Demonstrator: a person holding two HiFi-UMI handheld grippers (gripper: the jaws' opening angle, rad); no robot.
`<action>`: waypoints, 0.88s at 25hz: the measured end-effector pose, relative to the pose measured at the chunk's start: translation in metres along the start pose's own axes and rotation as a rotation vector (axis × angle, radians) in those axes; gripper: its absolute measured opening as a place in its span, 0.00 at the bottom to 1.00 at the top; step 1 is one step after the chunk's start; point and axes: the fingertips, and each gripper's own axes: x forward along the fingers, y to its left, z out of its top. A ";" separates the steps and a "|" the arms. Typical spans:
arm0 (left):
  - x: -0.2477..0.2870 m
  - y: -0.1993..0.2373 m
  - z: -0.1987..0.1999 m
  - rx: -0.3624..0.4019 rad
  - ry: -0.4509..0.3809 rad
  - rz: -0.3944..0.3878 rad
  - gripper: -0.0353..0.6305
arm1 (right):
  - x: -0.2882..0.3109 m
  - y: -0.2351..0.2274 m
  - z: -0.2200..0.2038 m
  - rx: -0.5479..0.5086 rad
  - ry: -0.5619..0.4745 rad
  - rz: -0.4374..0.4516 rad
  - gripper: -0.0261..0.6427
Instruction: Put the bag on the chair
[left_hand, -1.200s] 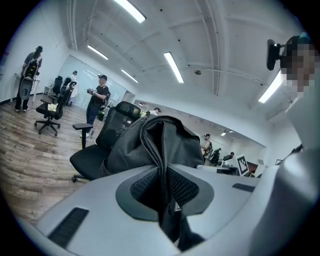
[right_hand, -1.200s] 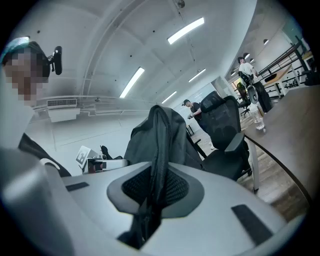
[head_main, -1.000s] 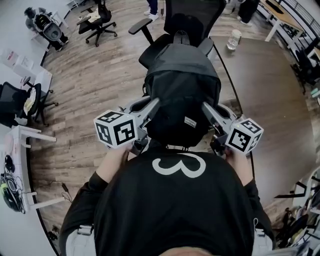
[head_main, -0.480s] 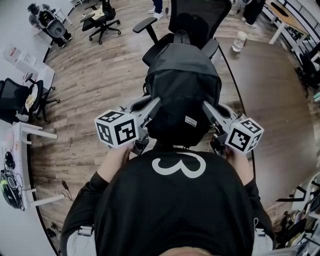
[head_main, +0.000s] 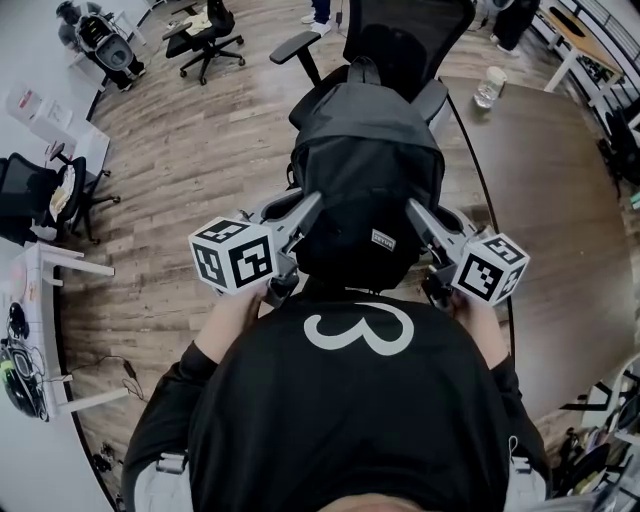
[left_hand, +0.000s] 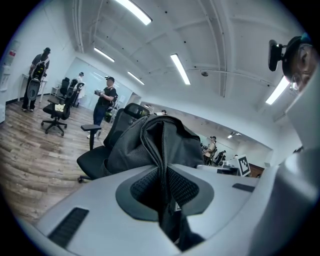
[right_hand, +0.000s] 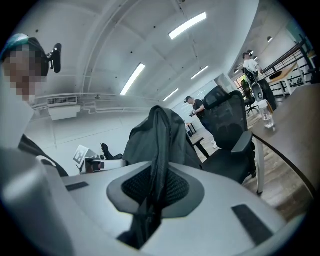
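bag (head_main: 365, 190) pinched on both sides: left gripper (head_main: 308, 208) and right gripper (head_main: 413, 212) each clamped on a fabric fold. seat of chair (head_main: 405, 45) mostly hidden behind bag; contact unclear.

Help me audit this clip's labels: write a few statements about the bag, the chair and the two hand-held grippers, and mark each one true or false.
1. The left hand-held gripper is shut on a fold of the black bag. True.
2. The right hand-held gripper is open with nothing between its jaws. False: its jaws are also shut on a fold of the black bag.
3. A black office chair stands just beyond the bag, in front of the person. True.
4. The clear container stands on the wooden floor. False: it stands on the dark table to the right of the chair.
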 end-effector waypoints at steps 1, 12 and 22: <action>0.002 0.005 0.001 -0.003 0.003 0.002 0.14 | 0.005 -0.003 0.000 0.003 0.003 -0.001 0.13; 0.040 0.072 0.023 -0.043 0.049 -0.004 0.14 | 0.071 -0.042 0.008 0.036 0.043 -0.029 0.13; 0.098 0.147 0.074 -0.059 0.118 -0.034 0.14 | 0.149 -0.092 0.038 0.075 0.056 -0.097 0.13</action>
